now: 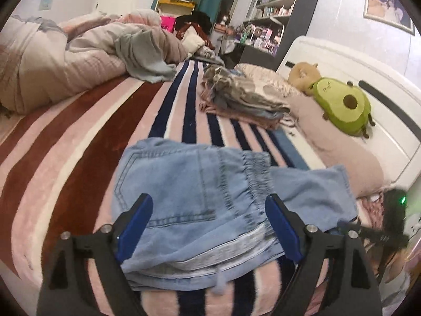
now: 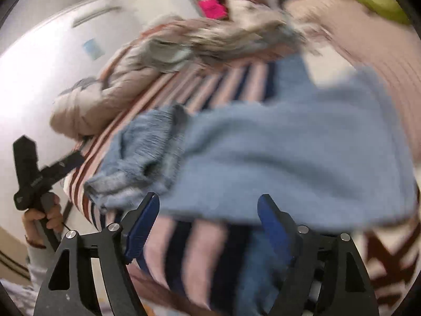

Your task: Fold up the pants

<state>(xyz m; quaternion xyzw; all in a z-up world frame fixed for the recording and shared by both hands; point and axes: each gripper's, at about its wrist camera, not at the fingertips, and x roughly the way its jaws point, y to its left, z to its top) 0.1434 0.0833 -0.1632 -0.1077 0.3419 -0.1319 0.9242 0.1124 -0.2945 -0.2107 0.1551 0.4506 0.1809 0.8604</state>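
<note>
— bedroom first: what covers the bed (image 1: 86, 137)?

— striped blanket (image 1: 65, 142), pink, dark red, white and navy bands running up toward the middle of the left wrist frame. a rumpled beige duvet (image 1: 65, 58) fills the upper left, shelves (image 1: 276, 13) stand at upper centre, and a white headboard (image 1: 342, 84) curves down the right side

— and the pants?

— light blue denim pants (image 1: 200, 202) lie folded on the blanket in the lower centre of that frame, back pocket and elastic waistband facing up. in the right wrist frame the same denim (image 2: 276, 158) spreads across the middle, heavily blurred

— what are the fingers doing?

— left gripper (image 1: 209, 226) has its blue pads spread wide over the near edge of the pants; the pads do not press on the cloth. right gripper (image 2: 208, 223) is also parted wide, with blanket stripes and the denim's lower edge showing between the pads, nothing pinched

— anything else on the bed?

— a stack of folded clothes (image 1: 244, 100) sits right of centre, beyond the pants, beside a pink pillow (image 1: 329, 137) with an avocado plush (image 1: 342, 108) on it. at the lower left of the right wrist frame a hand (image 2: 44, 218) grasps a black handle
</note>
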